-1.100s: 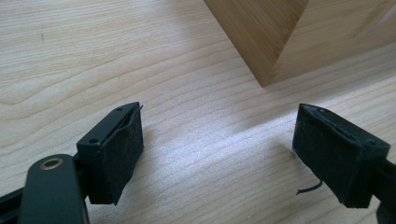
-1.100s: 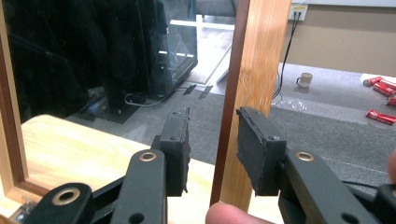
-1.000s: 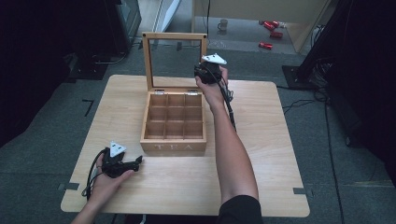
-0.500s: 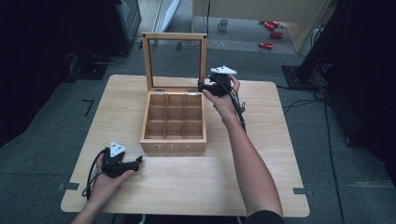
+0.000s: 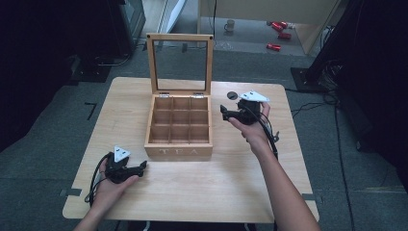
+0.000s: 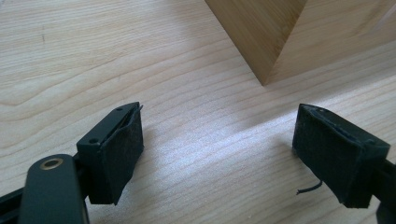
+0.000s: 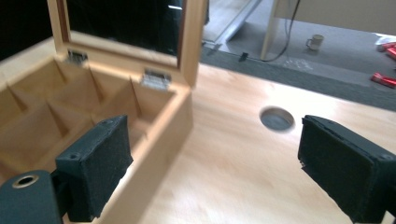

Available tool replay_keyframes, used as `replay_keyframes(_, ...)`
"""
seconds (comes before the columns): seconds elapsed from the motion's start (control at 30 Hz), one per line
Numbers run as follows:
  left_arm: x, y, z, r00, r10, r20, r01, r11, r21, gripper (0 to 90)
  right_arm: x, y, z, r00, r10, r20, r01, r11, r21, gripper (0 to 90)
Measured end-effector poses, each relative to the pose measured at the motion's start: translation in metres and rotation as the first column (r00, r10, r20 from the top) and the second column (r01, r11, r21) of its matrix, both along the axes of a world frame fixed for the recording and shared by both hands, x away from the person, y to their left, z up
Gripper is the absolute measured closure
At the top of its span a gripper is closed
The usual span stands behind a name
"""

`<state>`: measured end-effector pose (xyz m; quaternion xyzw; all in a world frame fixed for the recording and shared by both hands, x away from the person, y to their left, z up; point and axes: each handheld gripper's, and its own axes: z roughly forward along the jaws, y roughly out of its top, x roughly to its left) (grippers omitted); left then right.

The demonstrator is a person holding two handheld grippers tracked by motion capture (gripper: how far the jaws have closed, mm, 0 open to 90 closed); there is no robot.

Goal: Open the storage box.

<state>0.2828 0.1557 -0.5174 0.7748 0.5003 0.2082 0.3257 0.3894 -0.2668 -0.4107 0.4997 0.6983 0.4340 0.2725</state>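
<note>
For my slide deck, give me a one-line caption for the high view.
Open wooden tea box on the table, right gripper open beside it, left gripper resting near the front corner.

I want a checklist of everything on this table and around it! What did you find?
Surface: wooden table, with a round hole.
Job's things: wooden tea box, glass lid upright, nine compartments with nothing in them.
Clutter: nothing seen on the table.
Grippers: left gripper open, low at the table's near left; right gripper open beside the box, jaws just opened, nothing between them.
Cables: one trails from each gripper.
Surroundings: mug and red things on the floor.
</note>
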Motion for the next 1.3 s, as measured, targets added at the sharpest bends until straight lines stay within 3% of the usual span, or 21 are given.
replay_keyframes(0.1, 0.0, 0.0, 0.0, 1.0, 0.001, 0.001, -0.001, 1.0, 0.001, 16.7, -0.01, -0.005, -0.003, 1.0, -0.008, 0.0, 0.008, 1.0, -0.022, 9.5)
replay_keyframes(0.13, 0.0, -0.001, 0.0, 1.0, 0.001, 0.002, -0.001, 1.0, 0.003, 16.7, -0.023, -0.012, -0.006, 0.9999, -0.013, -0.001, 0.013, 1.0, -0.026, 9.5)
replay_keyframes(0.3, 0.0, -0.001, 0.0, 1.0, 0.001, 0.002, -0.001, 1.0, 0.006, 16.7, -0.045, -0.026, -0.013, 0.9997, -0.024, -0.005, 0.024, 1.0, -0.016, 9.5)
replay_keyframes(0.43, 0.0, -0.001, 0.0, 1.0, 0.001, 0.003, -0.001, 1.0, 0.004, 16.7, -0.068, -0.042, -0.028, 0.9983, -0.052, -0.025, 0.05, 0.997, -0.056, 9.5)
replay_keyframes(0.8, 0.0, 0.0, 0.0, 1.0, 0.001, 0.002, -0.001, 1.0, 0.001, 16.7, -0.105, -0.073, -0.051, 0.9922, -0.105, -0.067, 0.101, 0.993, -0.068, 9.5)
replay_keyframes(1.0, 0.0, -0.001, 0.0, 1.0, 0.0, 0.002, -0.001, 1.0, 0.008, 16.7, -0.126, -0.096, -0.072, 0.9794, -0.159, -0.124, 0.15, 0.985, -0.08, 9.5)
replay_keyframes(1.2, 0.0, -0.001, 0.0, 1.0, 0.001, 0.003, -0.001, 1.0, 0.01, 16.8, -0.146, -0.119, -0.092, 0.9597, -0.214, -0.182, 0.195, 0.974, -0.118, 9.5)
replay_keyframes(1.23, 0.0, -0.001, 0.0, 1.0, 0.001, 0.003, -0.001, 1.0, 0.01, 16.7, -0.146, -0.119, -0.092, 0.9597, -0.214, -0.182, 0.195, 0.974, -0.118, 9.5)
replay_keyframes(1.27, 0.0, -0.001, 0.0, 1.0, 0.002, 0.003, -0.002, 1.0, 0.009, 16.7, -0.153, -0.129, -0.098, 0.9509, -0.238, -0.198, 0.218, 0.969, -0.118, 9.5)
replay_keyframes(1.3, 0.0, -0.001, 0.0, 1.0, 0.002, 0.002, -0.002, 0.9999, 0.01, 16.7, -0.153, -0.129, -0.098, 0.9509, -0.238, -0.198, 0.218, 0.969, -0.118, 9.5)
